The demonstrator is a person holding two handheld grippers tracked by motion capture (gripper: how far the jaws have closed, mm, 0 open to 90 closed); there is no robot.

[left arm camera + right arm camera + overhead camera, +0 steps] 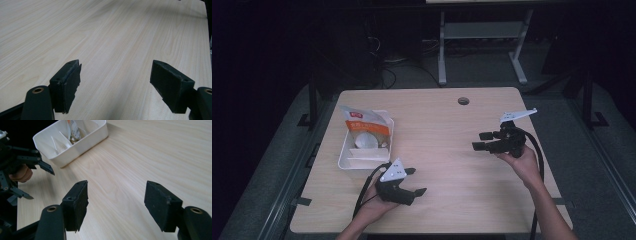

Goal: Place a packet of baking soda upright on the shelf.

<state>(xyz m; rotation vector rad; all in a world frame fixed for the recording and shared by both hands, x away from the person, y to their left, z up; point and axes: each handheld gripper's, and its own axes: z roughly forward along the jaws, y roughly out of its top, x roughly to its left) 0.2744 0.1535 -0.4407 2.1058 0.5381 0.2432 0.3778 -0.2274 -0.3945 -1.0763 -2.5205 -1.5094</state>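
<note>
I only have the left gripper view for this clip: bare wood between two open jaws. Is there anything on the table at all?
Observer: Yes, a white tray sits at the table's left side, beyond the left tool.
Reviewer: Anything in it?
Observer: An orange-and-white packet stands in its far end.
Reviewer: And the other tool?
Observer: The right tool is open and holds nothing, above the table's right side.

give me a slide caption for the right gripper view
Open right gripper above the wooden table, facing the white tray.
</note>
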